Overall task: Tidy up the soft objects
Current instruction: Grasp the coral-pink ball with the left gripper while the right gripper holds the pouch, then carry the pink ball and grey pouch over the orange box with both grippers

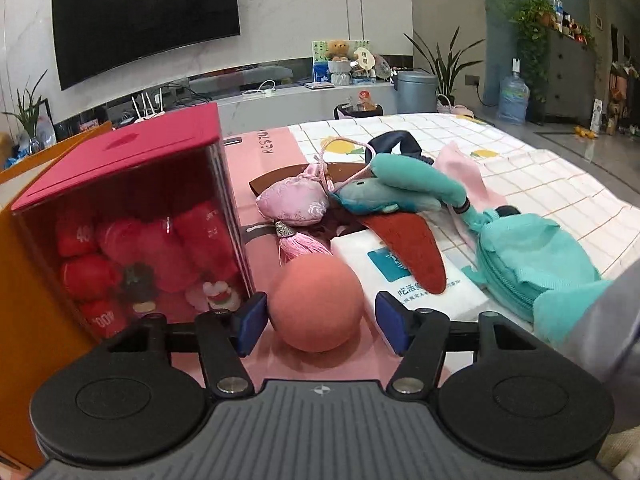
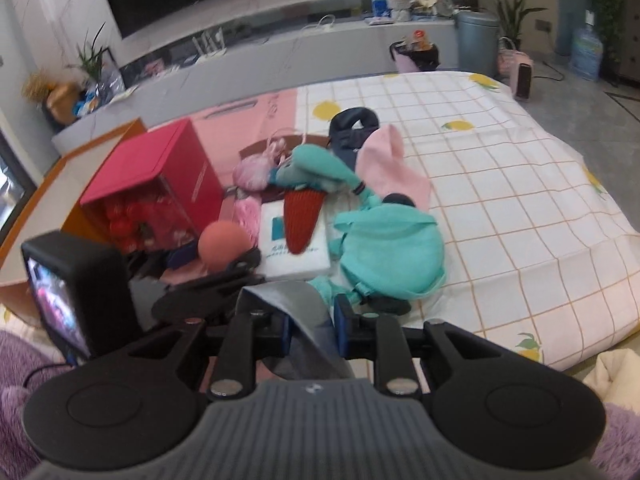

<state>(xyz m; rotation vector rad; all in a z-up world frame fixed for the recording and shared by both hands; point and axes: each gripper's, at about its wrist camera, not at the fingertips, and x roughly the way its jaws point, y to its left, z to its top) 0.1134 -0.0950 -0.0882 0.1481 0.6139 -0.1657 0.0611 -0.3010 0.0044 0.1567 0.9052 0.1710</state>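
My left gripper [image 1: 320, 322] brackets the pink ball [image 1: 316, 302], jaws parted, left pad touching it, beside the red box [image 1: 132, 216]. My right gripper [image 2: 312, 330] loosely straddles grey cloth [image 2: 288, 300]. The red felt piece [image 1: 408, 252] points its long axis toward me.

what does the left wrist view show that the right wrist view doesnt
Only the left wrist view: the left gripper head-on, jaws open around the round salmon foam ball, not pressing it, and the red plush toys sharp inside the box.

Only the right wrist view: the right gripper with grey fabric between its jaws, and the purple fuzzy rug.

Both: the red clear-fronted box, white tissue pack and teal fabric pouch.
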